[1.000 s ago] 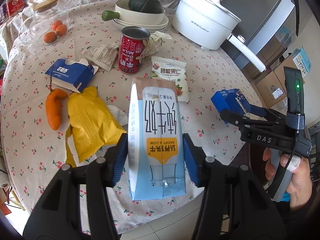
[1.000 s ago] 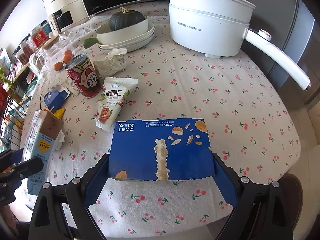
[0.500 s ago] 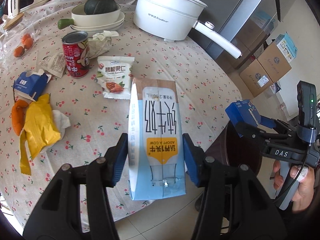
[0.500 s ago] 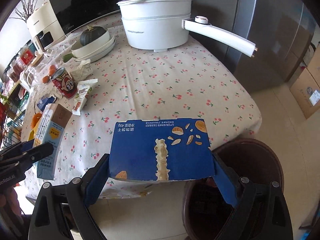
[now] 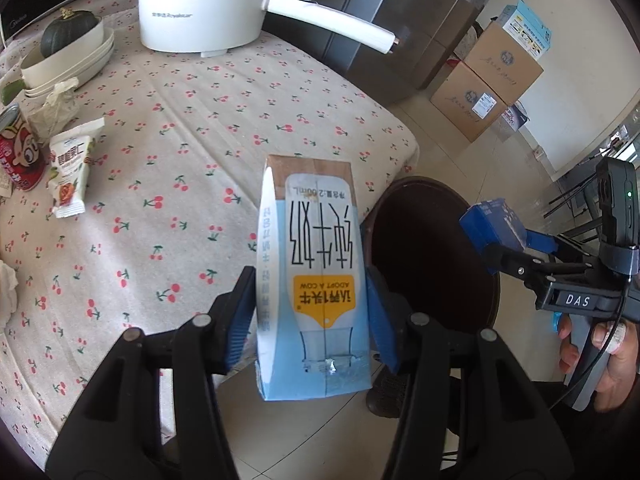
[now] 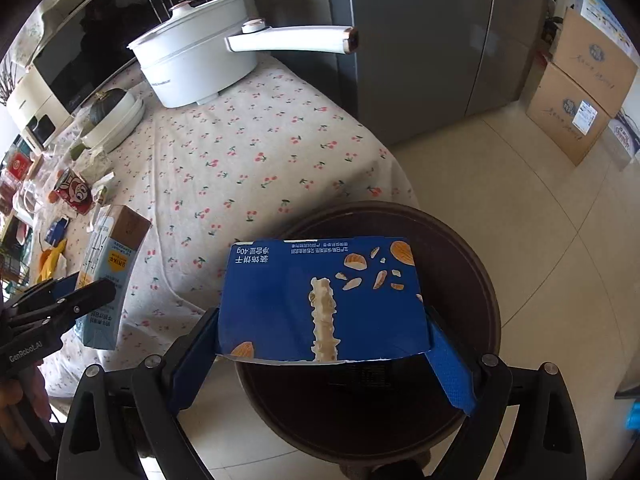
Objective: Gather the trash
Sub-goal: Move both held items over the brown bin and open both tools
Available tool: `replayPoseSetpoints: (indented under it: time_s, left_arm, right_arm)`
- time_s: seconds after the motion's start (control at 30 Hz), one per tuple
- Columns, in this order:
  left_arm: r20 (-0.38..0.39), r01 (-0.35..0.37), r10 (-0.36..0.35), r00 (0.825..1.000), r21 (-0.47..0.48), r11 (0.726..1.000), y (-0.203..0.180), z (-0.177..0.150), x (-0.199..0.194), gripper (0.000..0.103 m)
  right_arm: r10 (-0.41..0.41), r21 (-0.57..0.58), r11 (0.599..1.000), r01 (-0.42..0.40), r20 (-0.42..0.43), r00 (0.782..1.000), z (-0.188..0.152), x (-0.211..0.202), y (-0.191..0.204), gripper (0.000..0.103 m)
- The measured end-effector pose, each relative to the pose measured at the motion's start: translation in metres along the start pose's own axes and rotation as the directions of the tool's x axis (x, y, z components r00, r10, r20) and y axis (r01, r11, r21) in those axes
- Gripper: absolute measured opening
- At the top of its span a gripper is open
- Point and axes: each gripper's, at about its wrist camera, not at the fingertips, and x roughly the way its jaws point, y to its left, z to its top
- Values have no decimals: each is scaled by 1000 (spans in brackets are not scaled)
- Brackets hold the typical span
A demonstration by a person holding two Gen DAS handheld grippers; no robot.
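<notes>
The left gripper (image 5: 311,312) clamps a pale-blue milk carton (image 5: 312,280) level, at the table (image 5: 200,184) edge beside the bin (image 5: 432,264). The right gripper (image 6: 324,344) pinches a torn blue biscuit box (image 6: 320,300) directly over the dark round bin, whose inside shows only shadow. The carton reads "ADOPT A COW"; the box "40g"; the white pot (image 5: 200,12) "Royalstar".
</notes>
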Motion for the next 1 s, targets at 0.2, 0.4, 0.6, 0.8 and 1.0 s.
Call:
replayPoseSetpoints:
  time_s: [0.2,0.4,0.6,0.8,1.0]
  left_arm:
    - [-43,38,-35,998,71,997,-40,0,32,55]
    - [-73,86,-77,994,138,987,-72,-1,62,55]
    - [-55,139,-131,990,163,977,-89,3,84,55]
    - [-15,116,-115,993,172,978,-87,4,82,78]
    - [17,45,-49,999,175,984,-75,5,66,94]
  right_arm:
    - [-36,29,999,37,-37,999,-20,11,-40,96]
    - [-53,63,996,58,-70,996,-36,18,-72,96]
    - [-63,82,994,69,-75,995,-38,17,-84,96]
    - [-77,80,993,83,-75,994,-37,18,-85,96]
    - [-84,76,993,90,-75,994,-36,20,-83,96]
